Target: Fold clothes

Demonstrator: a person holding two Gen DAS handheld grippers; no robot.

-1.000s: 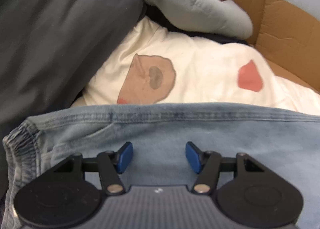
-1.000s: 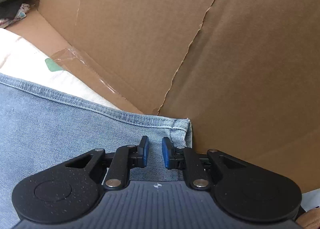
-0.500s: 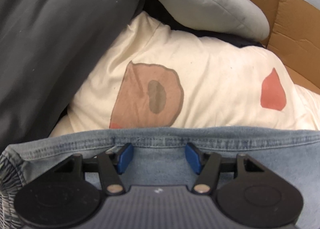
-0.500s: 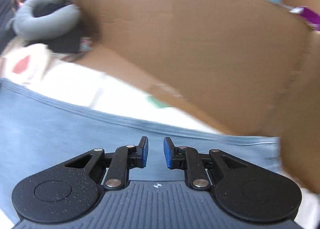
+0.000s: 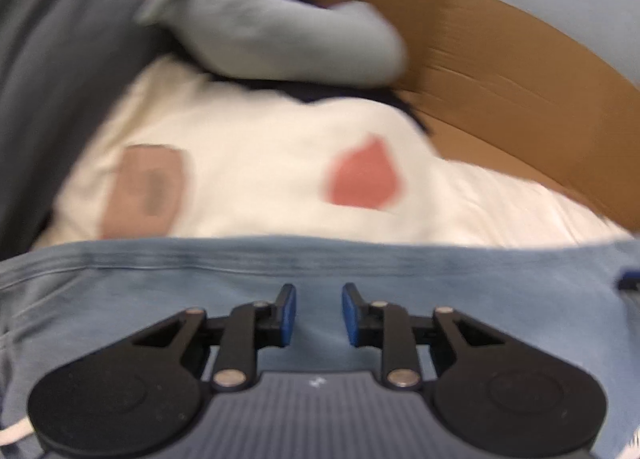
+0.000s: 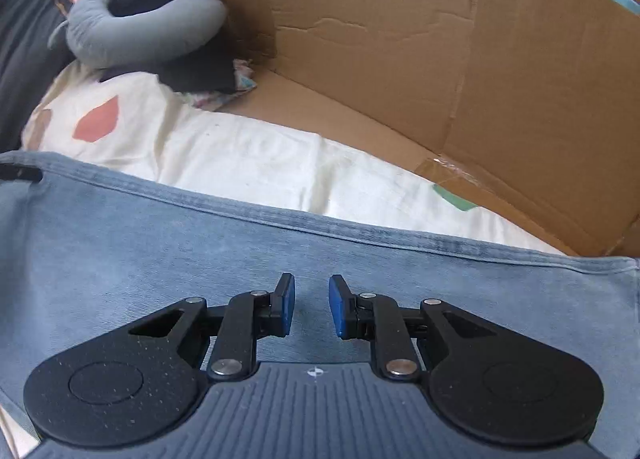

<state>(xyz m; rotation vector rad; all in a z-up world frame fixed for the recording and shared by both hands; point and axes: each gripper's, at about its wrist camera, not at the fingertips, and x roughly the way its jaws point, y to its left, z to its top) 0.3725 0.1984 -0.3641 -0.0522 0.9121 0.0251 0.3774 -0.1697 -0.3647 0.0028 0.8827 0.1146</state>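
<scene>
A light blue denim garment (image 5: pixel 440 271) lies flat over a cream cloth (image 5: pixel 260 179) printed with a red and a brown patch. My left gripper (image 5: pixel 319 313) hovers over the denim just inside its stitched hem. Its jaws are closing, with a gap still between the blue pads and no fabric pinched. The left wrist view is blurred by motion. My right gripper (image 6: pixel 312 306) sits over the same denim (image 6: pixel 160 235), further along the hem. Its jaws are opening slightly and nothing is held between them; the cream cloth (image 6: pixel 248 155) shows beyond.
Brown cardboard walls (image 6: pixel 440 59) rise behind and to the right, also seen as cardboard (image 5: pixel 520 99) in the left wrist view. A grey neck pillow (image 6: pixel 132 39) lies on dark clothes at the back left. Dark grey fabric (image 5: pixel 52 79) borders the left side.
The left jaws have narrowed and that gripper has slid right along the hem. The right gripper has swung left from the denim's corner towards its middle, and its jaws stand a little wider.
</scene>
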